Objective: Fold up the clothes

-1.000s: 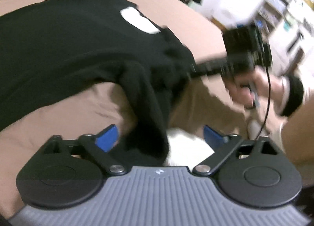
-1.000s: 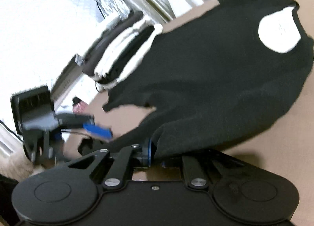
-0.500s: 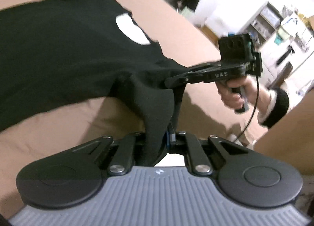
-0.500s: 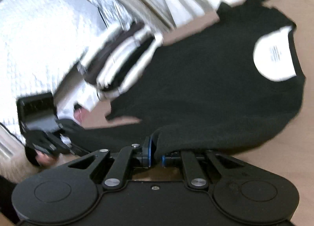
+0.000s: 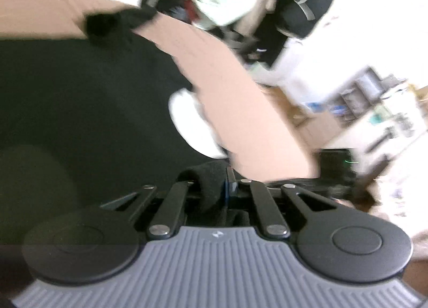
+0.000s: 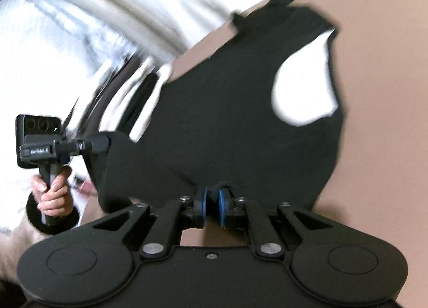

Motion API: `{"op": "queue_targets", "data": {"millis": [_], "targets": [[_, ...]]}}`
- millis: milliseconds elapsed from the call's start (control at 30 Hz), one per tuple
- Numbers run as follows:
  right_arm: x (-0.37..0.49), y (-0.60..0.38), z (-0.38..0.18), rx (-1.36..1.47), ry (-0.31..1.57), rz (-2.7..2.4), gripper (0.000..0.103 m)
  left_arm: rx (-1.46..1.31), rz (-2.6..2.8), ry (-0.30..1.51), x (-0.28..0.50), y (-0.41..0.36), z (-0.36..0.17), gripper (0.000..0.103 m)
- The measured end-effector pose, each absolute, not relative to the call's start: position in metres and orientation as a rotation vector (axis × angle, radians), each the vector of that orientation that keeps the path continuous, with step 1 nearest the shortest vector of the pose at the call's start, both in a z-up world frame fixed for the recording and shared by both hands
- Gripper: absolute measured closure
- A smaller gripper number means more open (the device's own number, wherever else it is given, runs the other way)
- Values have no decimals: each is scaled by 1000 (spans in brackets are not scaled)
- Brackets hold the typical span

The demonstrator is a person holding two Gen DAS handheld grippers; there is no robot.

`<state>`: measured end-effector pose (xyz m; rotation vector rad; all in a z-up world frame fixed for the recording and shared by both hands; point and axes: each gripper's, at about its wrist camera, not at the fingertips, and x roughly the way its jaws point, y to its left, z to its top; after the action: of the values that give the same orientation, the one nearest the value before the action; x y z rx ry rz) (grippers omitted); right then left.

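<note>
Left wrist view showed the left claw [image 5: 215, 187] clenched on a bunched edge of the black garment [image 5: 80, 110], fabric wadded between the blue pads and running back into the linkage. Right wrist view showed the right claw [image 6: 211, 205] also clamped on a thin bit of the same garment's near edge, blue pads almost touching with cloth pinched between. Garment lay spread on the tan surface [image 6: 374, 94], which could be a bed or a desk, can't tell; white patch [image 6: 305, 88] faced up near the far right side, and a narrow tail of cloth pointed toward the far edge. Left hand [image 6: 53, 187] was visible on the left claw's grip, with that claw holding up a flap at the garment's left side. My read: mid-fold, both claws carrying the near edge over the body toward the far end. To do it well: move both claws at equal height and pace so the edge travels straight, hold light tension between them so the span doesn't sag or twist, and land the edge parallel to the far hem before releasing. Left claw had more cloth bunched in than the right, so that corner would likely drop lumpy; worth a smoothing tug after release. Stack of folded clothes [image 6: 133, 88] sat just beside the garment's left side, so watch the carried flap doesn't drag onto it. Both views were motion-blurred, so fine edge alignment couldn't be judged.
</note>
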<state>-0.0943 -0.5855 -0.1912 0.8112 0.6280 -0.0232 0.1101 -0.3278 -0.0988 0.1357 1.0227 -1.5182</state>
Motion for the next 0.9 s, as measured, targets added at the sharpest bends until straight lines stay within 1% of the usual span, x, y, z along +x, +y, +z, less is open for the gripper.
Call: {"op": "queue_targets", "data": {"millis": [67,100,167,233,367,467,500,533,567,633,667,700,733,800,833,900], "targets": [[-87,-589,-188,703,658,-122,90,327,-1364,929,107,-353,-114,95],[-82,-586,-187,624,694,-177,90,413,-1297,895,103,-364,-126,92],[-76,-578,-190,549,737,-229,90,484,-1235,909,101,-375,-152,92],[-78,-574,-192,544,738,-255,89,447,-1232,942,106,-373,-169,91],[-88,-565,-176,516,646,-266,87,253,-1262,1032,133,-358,-173,89],[-87,-556,-154,467,578,-246,83,143,-1268,1105,148,-349,-178,83],[-81,-552,-149,462,567,-208,79,130,-1270,1121,149,-347,-179,80],[-74,-547,-145,462,560,-167,73,126,-1273,1134,148,-350,-180,75],[-65,-545,-145,489,566,-111,70,127,-1281,1142,147,-348,-180,73],[-42,-538,-152,550,576,-11,69,141,-1294,1146,143,-342,-178,69],[-29,-535,-159,591,591,32,69,146,-1300,1148,141,-339,-177,64],[-15,-533,-168,643,616,69,68,141,-1298,1155,141,-334,-176,53],[0,-530,-177,695,642,105,64,135,-1294,1163,141,-328,-176,46],[21,-521,-191,735,687,124,60,108,-1270,1188,147,-317,-176,45],[30,-516,-196,736,705,122,54,94,-1258,1199,149,-312,-175,45],[42,-506,-204,719,740,94,51,59,-1248,1195,154,-300,-173,44]]}}
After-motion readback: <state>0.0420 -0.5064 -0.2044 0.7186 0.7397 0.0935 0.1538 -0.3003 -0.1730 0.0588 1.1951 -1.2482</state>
